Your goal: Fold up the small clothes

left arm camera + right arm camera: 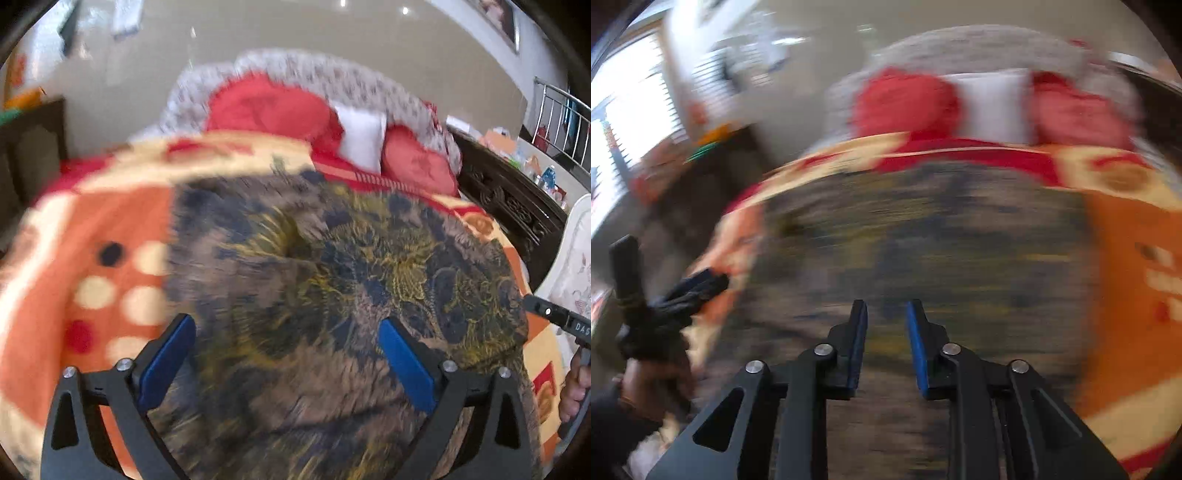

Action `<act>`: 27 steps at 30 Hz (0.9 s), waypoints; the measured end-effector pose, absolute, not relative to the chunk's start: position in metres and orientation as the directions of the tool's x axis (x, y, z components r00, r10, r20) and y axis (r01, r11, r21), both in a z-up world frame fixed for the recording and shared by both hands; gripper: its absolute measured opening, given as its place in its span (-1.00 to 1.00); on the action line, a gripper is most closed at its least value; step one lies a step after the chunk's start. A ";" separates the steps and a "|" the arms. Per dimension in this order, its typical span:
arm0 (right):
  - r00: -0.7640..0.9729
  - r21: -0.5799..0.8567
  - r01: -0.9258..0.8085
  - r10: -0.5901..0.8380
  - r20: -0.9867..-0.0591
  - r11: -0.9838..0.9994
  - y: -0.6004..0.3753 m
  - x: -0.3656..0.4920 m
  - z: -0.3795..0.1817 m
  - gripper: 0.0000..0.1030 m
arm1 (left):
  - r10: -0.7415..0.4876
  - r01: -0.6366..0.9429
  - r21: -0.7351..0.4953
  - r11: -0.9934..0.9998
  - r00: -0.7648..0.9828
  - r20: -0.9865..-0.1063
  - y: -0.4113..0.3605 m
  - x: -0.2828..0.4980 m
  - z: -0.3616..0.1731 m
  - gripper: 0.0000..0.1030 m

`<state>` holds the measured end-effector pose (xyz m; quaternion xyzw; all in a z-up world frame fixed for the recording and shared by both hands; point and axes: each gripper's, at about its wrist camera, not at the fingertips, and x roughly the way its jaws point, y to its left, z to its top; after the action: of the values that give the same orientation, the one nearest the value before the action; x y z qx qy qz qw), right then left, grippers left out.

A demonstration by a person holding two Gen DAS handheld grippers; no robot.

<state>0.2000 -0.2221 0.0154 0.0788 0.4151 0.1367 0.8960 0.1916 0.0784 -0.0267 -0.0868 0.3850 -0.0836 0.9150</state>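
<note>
A brown garment (332,280) with dark blue and yellow floral print lies spread on the bed. My left gripper (288,332) is wide open just above its near part, with blue pads (168,362) apart and nothing between them. In the right wrist view the same garment (942,240) is heavily blurred. My right gripper (885,314) hovers over it with a narrow gap between the pads and nothing held. The right gripper's tip (554,317) shows at the garment's right edge in the left view. The left gripper (690,291) shows at far left in the right view.
The bed has an orange, cream and red patterned blanket (92,258). Red pillows (266,107) and a white pillow (360,136) lie by the headboard. A dark carved wooden bed frame (509,206) runs on the right. A dark cabinet (33,147) stands on the left.
</note>
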 end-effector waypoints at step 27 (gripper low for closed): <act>0.557 0.009 0.021 -0.004 -0.830 1.000 -0.272 0.319 -0.020 -0.70 | -0.124 -0.008 -0.175 0.985 0.673 -0.730 0.098 0.195 -0.065 -0.09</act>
<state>0.3190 -0.2722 -0.0203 0.0088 0.4704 -0.0070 0.8824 0.1952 0.0984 -0.0654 -0.0819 0.4034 -0.0319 0.9108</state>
